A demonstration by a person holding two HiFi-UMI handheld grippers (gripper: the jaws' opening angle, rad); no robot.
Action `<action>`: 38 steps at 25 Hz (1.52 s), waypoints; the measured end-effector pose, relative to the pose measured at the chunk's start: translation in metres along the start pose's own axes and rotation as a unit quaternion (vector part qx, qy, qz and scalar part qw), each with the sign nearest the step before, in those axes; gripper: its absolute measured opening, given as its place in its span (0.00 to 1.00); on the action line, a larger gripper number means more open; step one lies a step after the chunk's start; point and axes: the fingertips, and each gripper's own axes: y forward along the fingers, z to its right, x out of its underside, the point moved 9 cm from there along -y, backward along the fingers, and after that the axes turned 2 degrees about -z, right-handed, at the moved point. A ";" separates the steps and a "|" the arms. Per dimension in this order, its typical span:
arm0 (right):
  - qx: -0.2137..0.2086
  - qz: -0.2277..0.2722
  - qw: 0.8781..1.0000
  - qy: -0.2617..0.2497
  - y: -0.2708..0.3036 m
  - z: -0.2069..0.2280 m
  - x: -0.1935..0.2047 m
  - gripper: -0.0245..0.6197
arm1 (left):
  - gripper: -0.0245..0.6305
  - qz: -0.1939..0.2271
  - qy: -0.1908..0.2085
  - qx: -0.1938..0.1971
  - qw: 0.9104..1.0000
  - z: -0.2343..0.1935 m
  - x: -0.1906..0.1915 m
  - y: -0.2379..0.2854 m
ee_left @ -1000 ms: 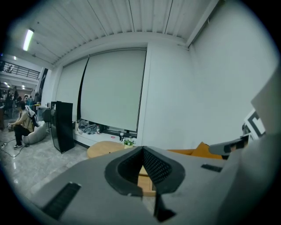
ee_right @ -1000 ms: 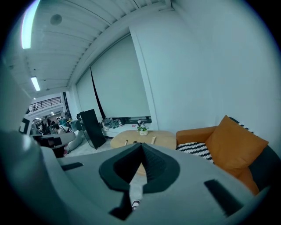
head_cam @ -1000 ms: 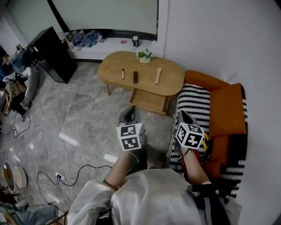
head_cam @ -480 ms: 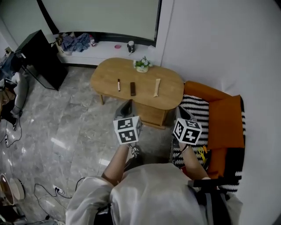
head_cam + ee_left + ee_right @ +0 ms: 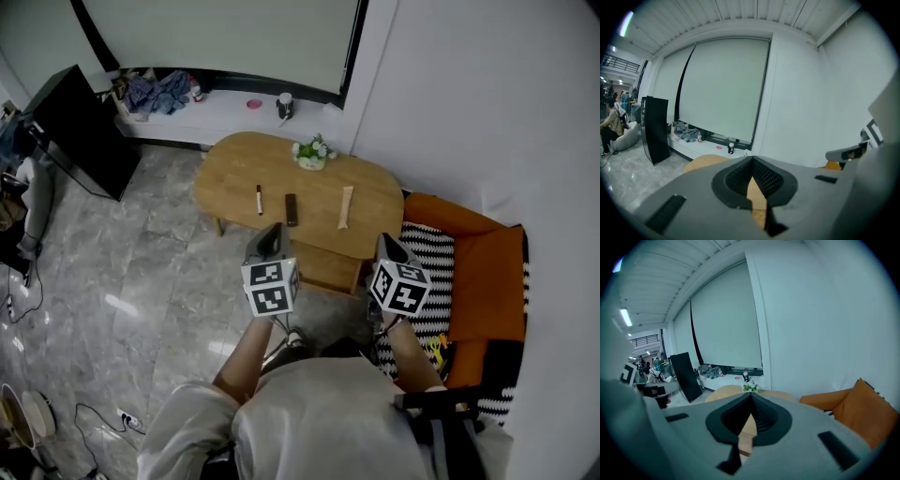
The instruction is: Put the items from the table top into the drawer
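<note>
An oval wooden table [image 5: 230, 178] stands ahead. On it lie a thin brown stick [image 5: 259, 199], a dark bar [image 5: 291, 209] and a tan packet [image 5: 346, 207], side by side. The drawer [image 5: 323, 265] shows under the table's near edge. My left gripper [image 5: 272, 234] is shut and empty, just short of the table's near edge. My right gripper [image 5: 387, 246] is also shut and empty, near the table's right end. In the gripper views the jaws of the left gripper [image 5: 752, 160] and right gripper [image 5: 751, 395] meet at the tips with the tabletop behind.
A small potted plant [image 5: 312, 151] stands at the table's far edge. An orange sofa [image 5: 483, 272] with a black-and-white striped throw [image 5: 424, 255] is at the right. A black cabinet [image 5: 73, 127] stands at the left, and a window ledge [image 5: 220, 108] with clothes and a cup lies behind.
Both grippers have moved toward the table together, and the table now sits closer in the head view. Both stayed shut.
</note>
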 end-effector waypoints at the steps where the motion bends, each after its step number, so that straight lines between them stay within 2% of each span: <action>1: 0.001 -0.004 1.000 0.003 0.007 0.001 -0.001 0.03 | 0.05 -0.004 0.001 0.001 1.000 -0.002 -0.001 0.006; 4: 0.002 -0.013 1.000 0.009 0.028 0.008 -0.004 0.03 | 0.05 -0.025 -0.001 0.001 1.000 -0.003 -0.003 0.023; 7: -0.004 -0.017 1.000 0.009 0.051 0.018 -0.012 0.03 | 0.05 -0.024 -0.005 -0.009 1.000 -0.001 -0.001 0.042; 13: -0.042 -0.039 0.998 -0.002 0.117 0.034 -0.033 0.03 | 0.05 -0.047 -0.009 -0.042 0.998 0.006 0.003 0.081; 17: -0.063 -0.060 0.996 -0.016 0.163 0.053 -0.041 0.03 | 0.05 -0.065 -0.033 -0.056 0.996 0.010 0.011 0.117; 21: -0.089 -0.099 0.991 -0.033 0.204 0.064 -0.024 0.03 | 0.04 -0.092 -0.040 -0.082 0.992 0.005 0.033 0.140; 26: -0.084 -0.131 0.987 -0.030 0.251 0.081 0.020 0.03 | 0.05 -0.119 -0.046 -0.090 0.988 -0.004 0.081 0.182; 32: -0.063 -0.153 0.986 -0.019 0.300 0.103 0.073 0.03 | 0.05 -0.154 -0.061 -0.080 0.983 -0.005 0.148 0.234; 38: -0.052 -0.156 0.986 0.000 0.326 0.118 0.107 0.03 | 0.05 -0.170 -0.066 -0.065 0.981 0.004 0.191 0.271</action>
